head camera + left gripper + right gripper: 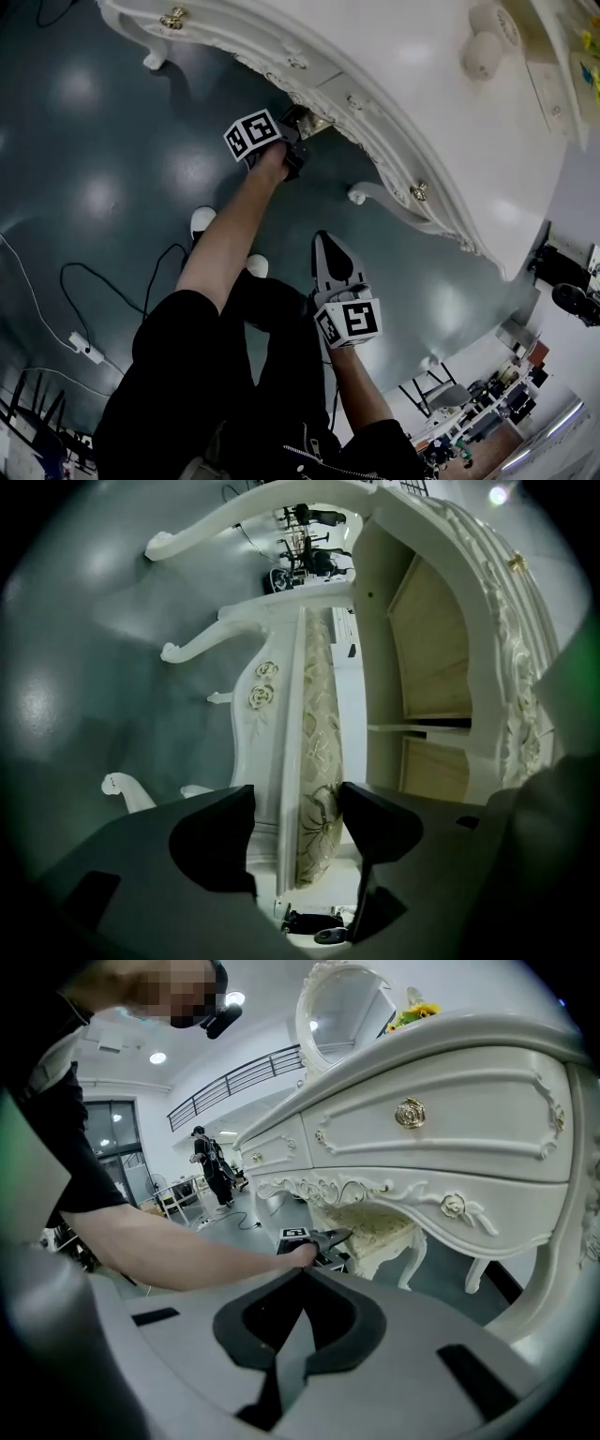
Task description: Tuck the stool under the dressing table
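The left hand-held gripper (298, 819), jaws wide and clamped across the near seat edge of the stool (319, 705), points along its long axis into the dressing table (469, 1110) recess, while the right hand-held gripper (302, 1279) is farther off, closed and empty.

Dressing table (422, 84): glossy cream-white, carved scroll and rose relief along apron; knobs (410, 1113) gold rosettes; underside panels (436, 639) plain tan.
Stool (272, 752): white frame, two cream rosettes; cushion (319, 714) pale gold, leafy floral pattern.
Floor (84, 150): dark blue-grey, shiny, pale light spots.
Left gripper (302, 127), right gripper (328, 248): grey shells, black pads (211, 841); marker cubes (253, 134) black squares on white.
Clothes (178, 394) black; shoes (202, 221) white.
Flowers (422, 1009) yellow.
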Motion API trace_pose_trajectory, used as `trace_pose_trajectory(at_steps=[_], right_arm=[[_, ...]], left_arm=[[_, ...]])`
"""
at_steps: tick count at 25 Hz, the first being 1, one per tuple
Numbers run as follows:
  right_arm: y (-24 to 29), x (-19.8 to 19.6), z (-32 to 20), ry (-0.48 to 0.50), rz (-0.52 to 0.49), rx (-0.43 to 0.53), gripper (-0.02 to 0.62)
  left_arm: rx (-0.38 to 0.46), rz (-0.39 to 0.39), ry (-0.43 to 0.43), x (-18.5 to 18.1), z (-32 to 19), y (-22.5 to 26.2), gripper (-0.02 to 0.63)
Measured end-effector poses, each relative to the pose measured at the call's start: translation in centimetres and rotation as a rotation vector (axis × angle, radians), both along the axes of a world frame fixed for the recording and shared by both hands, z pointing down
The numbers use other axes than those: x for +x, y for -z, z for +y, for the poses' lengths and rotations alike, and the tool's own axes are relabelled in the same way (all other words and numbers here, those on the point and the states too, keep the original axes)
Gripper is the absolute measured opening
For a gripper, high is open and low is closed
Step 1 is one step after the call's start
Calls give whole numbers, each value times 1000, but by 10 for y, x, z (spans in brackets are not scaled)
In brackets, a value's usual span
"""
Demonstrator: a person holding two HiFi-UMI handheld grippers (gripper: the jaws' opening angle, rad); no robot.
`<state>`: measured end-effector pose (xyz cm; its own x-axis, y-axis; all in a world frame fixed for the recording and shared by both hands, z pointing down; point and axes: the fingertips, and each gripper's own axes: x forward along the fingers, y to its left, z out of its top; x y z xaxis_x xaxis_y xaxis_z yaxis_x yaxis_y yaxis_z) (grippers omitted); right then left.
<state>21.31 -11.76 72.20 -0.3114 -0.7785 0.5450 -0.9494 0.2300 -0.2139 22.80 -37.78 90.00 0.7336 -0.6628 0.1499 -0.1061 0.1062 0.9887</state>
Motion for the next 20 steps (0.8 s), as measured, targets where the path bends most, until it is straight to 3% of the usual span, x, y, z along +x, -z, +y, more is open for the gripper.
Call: trace_pose_trajectory(at_steps=[3, 7, 9, 13, 16, 20], right_arm=[[1, -5, 5, 2, -1, -7, 6], [10, -12, 15, 16, -1, -24, 7], [17, -13, 20, 18, -2, -40, 6], [44, -29, 25, 51, -6, -54, 6], [69, -39, 28, 91, -2, -57, 6], [99, -39, 31, 60, -19, -85, 6]], left_arm=[[17, -11, -30, 2, -3, 1, 298], [67, -85, -79, -21, 6, 9, 296], [112, -136, -124, -34, 18, 20, 258], [253, -354, -298, -57, 47, 51, 63], [368, -520, -426, -78, 68, 79, 35], [487, -669, -524, -102, 94, 123, 28]])
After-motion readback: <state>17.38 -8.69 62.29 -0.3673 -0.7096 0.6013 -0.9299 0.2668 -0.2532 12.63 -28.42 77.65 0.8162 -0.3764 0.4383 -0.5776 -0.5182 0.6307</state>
